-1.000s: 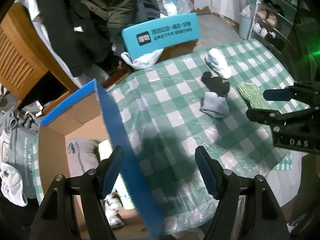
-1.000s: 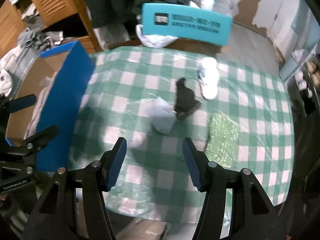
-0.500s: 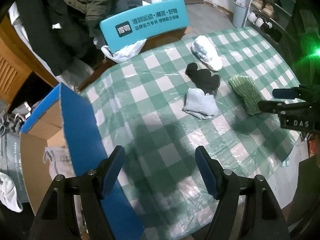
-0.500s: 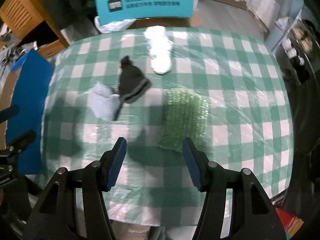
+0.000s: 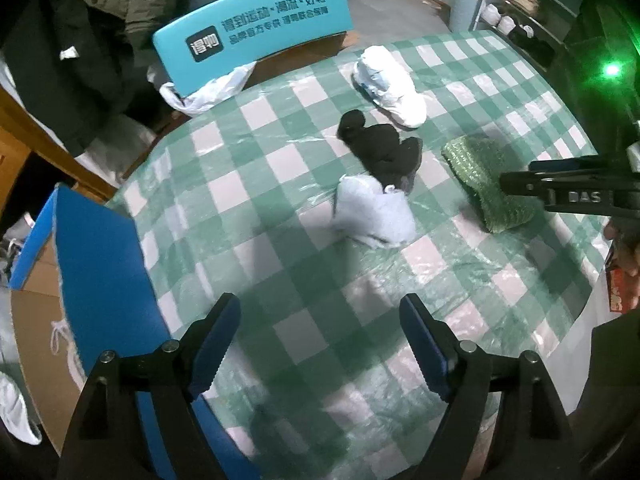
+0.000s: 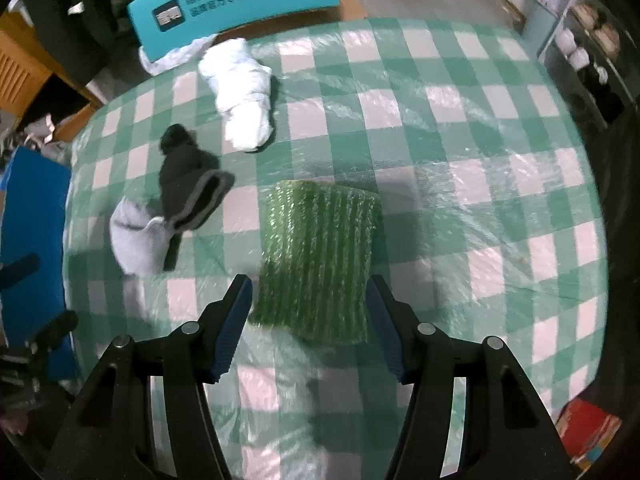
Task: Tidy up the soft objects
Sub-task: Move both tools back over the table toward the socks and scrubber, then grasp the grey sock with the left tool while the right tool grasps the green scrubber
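I aim right gripper steeply down, jaws apart astride near edge of ribbed green knit cloth, pads clear. Left gripper just opened wide, empty over plastic-covered checked tablecloth.

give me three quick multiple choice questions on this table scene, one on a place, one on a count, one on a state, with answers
1. Where does the black item lie?
A. on the green pad
B. between the white bundle and the grey item
C. in the box

2. How many soft items lie on the checked cloth?
A. two
B. four
C. six

3. How are the right gripper's jaws?
A. open, holding nothing
B. shut on the pad
C. shut on the grey item

Answers: 1 B, the black item overlaps the grey item, with the white bundle beyond. 2 B, those three plus the green pad. 3 A, the right gripper has its jaws apart over the pad's near end.
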`<state>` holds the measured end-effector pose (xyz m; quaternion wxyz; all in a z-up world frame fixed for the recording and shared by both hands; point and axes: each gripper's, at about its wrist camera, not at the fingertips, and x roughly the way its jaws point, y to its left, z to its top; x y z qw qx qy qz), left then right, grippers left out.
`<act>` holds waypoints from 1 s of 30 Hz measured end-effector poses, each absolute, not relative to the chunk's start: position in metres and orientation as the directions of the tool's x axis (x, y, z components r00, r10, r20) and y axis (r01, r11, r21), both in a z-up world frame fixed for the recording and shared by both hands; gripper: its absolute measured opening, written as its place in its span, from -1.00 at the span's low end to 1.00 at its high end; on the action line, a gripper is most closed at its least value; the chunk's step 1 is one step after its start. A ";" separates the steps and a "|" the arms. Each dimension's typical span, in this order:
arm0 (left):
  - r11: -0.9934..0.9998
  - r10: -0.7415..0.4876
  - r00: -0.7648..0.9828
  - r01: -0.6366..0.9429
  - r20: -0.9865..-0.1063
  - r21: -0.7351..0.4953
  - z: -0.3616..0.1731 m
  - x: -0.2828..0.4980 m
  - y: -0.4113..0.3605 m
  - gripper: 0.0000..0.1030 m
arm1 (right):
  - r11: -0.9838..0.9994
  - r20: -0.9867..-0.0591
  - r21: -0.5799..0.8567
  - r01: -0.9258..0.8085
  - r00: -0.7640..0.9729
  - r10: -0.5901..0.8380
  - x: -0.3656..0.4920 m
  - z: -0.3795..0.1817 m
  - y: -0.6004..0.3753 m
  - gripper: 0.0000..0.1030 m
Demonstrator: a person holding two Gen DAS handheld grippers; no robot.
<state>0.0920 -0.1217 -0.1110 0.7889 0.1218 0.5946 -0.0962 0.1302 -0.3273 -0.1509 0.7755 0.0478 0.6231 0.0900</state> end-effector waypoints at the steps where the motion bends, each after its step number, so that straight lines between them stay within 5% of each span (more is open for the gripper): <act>1: 0.952 -0.014 0.271 0.297 -0.962 0.070 -0.112 0.094 -0.123 0.61 | 0.979 -0.958 0.190 -0.072 0.204 0.201 0.132 -0.154 -0.327 0.13; 14: 0.953 -0.073 0.238 0.303 -0.969 0.003 -0.133 0.122 -0.135 0.61 | 0.986 -0.969 0.159 -0.057 0.185 0.167 0.149 -0.182 -0.319 0.14; 26: 0.951 -0.084 0.228 0.309 -0.970 -0.010 -0.142 0.139 -0.153 0.61 | 0.989 -0.971 -0.015 -0.146 0.238 0.021 0.145 -0.188 -0.299 0.13; 30: 0.950 -0.087 0.218 0.312 -0.972 -0.015 -0.148 0.146 -0.161 0.62 | 0.987 -0.971 0.008 -0.161 0.234 0.046 0.144 -0.187 -0.297 -0.17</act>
